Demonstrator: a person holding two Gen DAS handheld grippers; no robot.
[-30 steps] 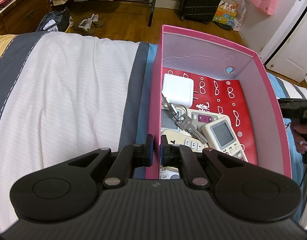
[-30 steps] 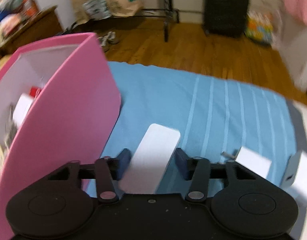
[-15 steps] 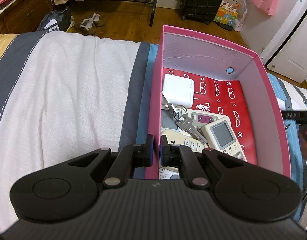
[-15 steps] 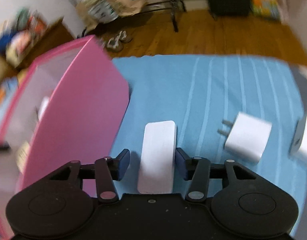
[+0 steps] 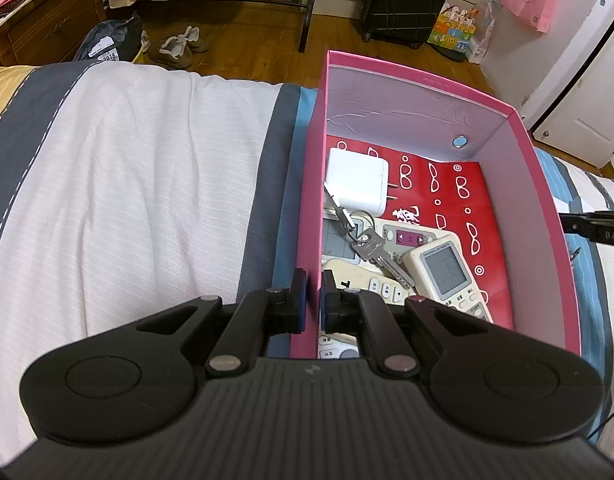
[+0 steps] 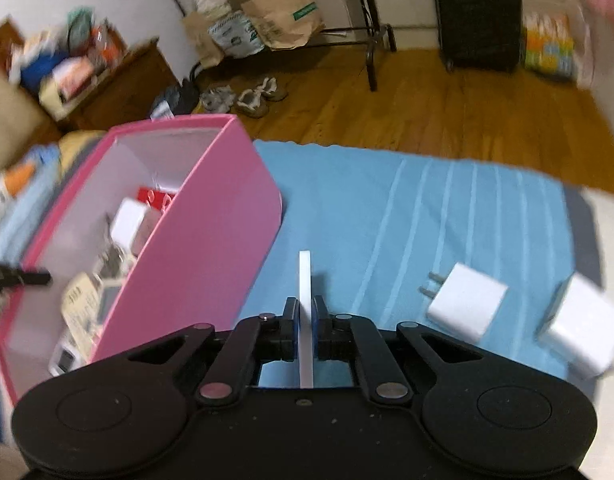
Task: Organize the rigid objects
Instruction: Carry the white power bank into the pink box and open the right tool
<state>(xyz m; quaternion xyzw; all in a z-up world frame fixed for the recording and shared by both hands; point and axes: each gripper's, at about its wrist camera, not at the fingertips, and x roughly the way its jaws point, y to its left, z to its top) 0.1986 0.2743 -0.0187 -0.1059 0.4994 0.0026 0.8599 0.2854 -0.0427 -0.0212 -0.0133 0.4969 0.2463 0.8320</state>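
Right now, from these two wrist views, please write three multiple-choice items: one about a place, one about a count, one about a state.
1. Where does the bunch of keys lie?
A. On the blue cover
B. In the pink box, on the remotes
C. On the wooden floor

2. How many white chargers lie on the blue cover, outside the box?
A. Two
B. None
C. Four

3. What does the left tool grip?
A. A remote
B. Nothing
C. The box's near side wall

Answers:
1. B: the keys rest across the remotes inside the box.
2. A: the right wrist view shows one charger and a second charger beside it.
3. C: its fingers press the pink wall from both sides.
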